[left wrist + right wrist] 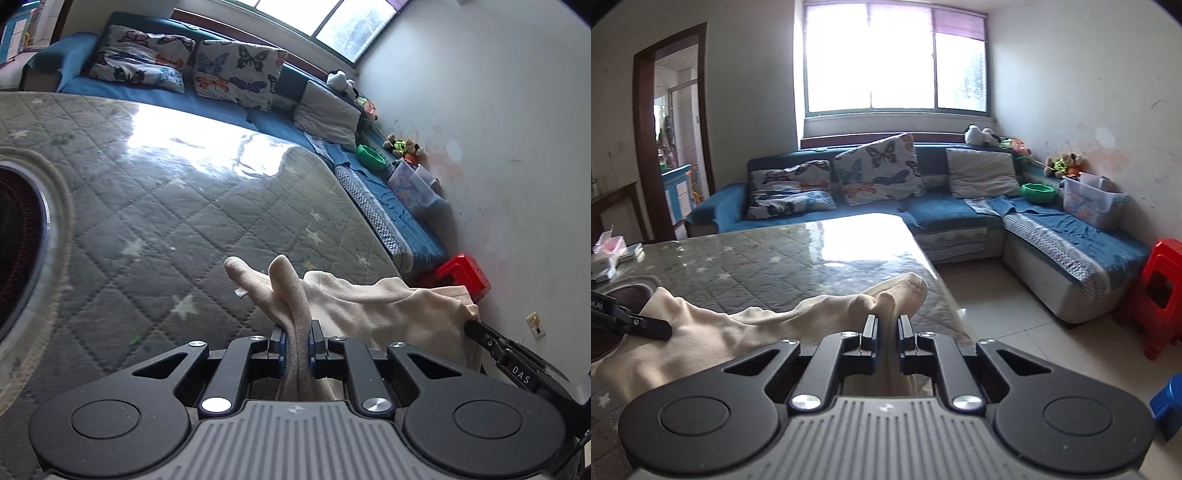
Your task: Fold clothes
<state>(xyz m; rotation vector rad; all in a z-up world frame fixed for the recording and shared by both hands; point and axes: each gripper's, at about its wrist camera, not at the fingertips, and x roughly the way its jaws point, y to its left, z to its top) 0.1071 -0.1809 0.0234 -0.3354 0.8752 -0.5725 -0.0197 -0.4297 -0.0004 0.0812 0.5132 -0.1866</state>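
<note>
A cream garment (373, 302) is held stretched between the two tools above the near right corner of the table (184, 206), whose quilted, star-printed cover lies under a glossy sheet. The left gripper (296, 338) is pressed together on a bunched edge of the cloth, which rises past the fingertips in two soft peaks. The right gripper (887, 332) is likewise pinched on another bunched edge, the fabric passing between its pads and running down toward the handle. From the right wrist view, the garment (738, 328) is seen sagging between the two grips, with its lower part resting on the table (768, 266) near the front edge.

What kind of garment it is cannot be told for certain, since most of it is crumpled.

The step in hand is judged to be the spreading of the cloth before a fold. It would be done well if both pinches were kept firm, the two tools were drawn apart until the sag is taken out, and the cloth were then carried toward the middle of the table and lowered flat, away from the right edge, so that nothing is left hanging over it.
</note>
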